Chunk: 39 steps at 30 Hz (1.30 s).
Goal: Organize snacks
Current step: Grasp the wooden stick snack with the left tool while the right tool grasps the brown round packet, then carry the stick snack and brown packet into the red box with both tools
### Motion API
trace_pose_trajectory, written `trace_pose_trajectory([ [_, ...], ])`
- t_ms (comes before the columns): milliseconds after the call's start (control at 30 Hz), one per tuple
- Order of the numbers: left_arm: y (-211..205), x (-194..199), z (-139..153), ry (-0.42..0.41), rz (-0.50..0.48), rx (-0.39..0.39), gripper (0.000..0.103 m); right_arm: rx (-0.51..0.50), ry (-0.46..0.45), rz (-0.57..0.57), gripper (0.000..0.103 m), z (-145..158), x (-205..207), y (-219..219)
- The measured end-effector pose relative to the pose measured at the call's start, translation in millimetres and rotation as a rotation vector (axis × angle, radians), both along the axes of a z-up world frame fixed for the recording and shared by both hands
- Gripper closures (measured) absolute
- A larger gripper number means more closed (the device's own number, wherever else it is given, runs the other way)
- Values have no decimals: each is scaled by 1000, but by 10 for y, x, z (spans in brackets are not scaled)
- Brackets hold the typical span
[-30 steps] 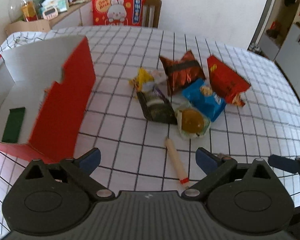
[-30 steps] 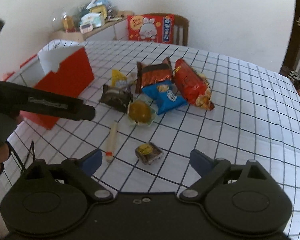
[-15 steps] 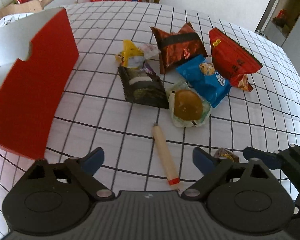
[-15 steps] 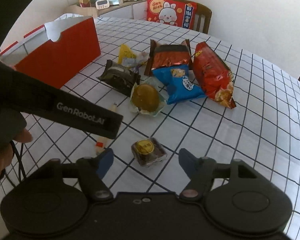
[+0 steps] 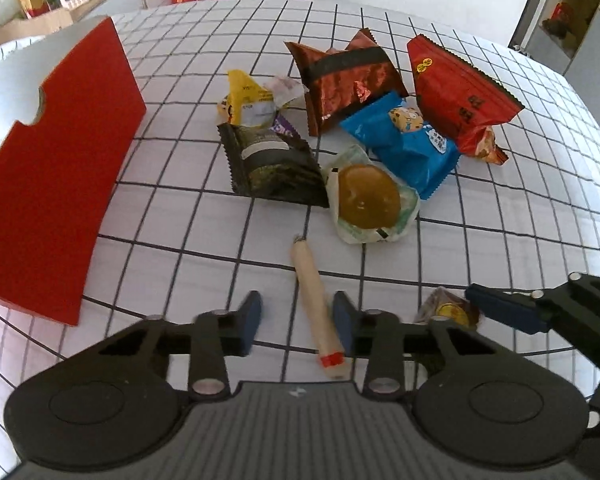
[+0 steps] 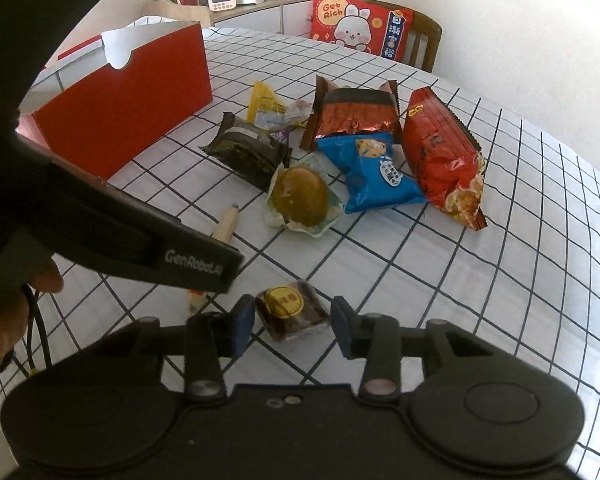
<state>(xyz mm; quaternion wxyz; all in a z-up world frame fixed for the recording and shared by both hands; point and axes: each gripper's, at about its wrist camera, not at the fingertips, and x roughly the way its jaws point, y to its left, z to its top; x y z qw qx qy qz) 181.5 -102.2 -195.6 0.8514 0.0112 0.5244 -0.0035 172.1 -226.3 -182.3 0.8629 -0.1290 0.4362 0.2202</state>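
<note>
My left gripper point(image 5: 296, 316) points down at the checked table, its jaws closing around a thin beige sausage stick point(image 5: 312, 292). The right pad is at the stick and the left pad stands apart. My right gripper point(image 6: 293, 322) is closing around a small brown cake packet with a yellow label point(image 6: 292, 308). Its pads sit close to the packet's sides without pressing. To the left stands an open red box point(image 5: 60, 184). Behind the stick lie a round pastry point(image 5: 366, 196), a blue cookie pack point(image 5: 404, 148), a dark packet point(image 5: 276, 164) and a red bag point(image 5: 456, 92).
A copper foil pack point(image 5: 344, 76) and a yellow packet point(image 5: 246, 100) lie at the back of the pile. The left gripper's body point(image 6: 120, 232) and a hand point(image 6: 20, 300) fill the right wrist view's left side. A chair with a red rabbit cushion point(image 6: 360, 24) stands behind the table.
Both grippers came down closer to the table and their jaws narrowed from wide open. The left now straddles the sausage stick, the right the brown cake packet.
</note>
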Motion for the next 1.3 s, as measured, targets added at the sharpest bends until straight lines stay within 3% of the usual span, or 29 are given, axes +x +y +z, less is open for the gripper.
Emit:
trace_pose_trajectory([
  [133, 49, 3, 6, -1, -12, -11, 91, -2, -1, -9, 65, 3, -25, 15],
  [567, 366, -69, 115, 8, 21, -64, 92, 48, 5, -89, 65, 234, -146, 33],
  [867, 578, -290, 526, -52, 1, -96, 92, 102, -29, -88, 65, 561, -288, 179],
  [1300, 1239, -376, 1067, -102, 71, -125, 92, 187, -94, -27, 65, 1062, -321, 707],
])
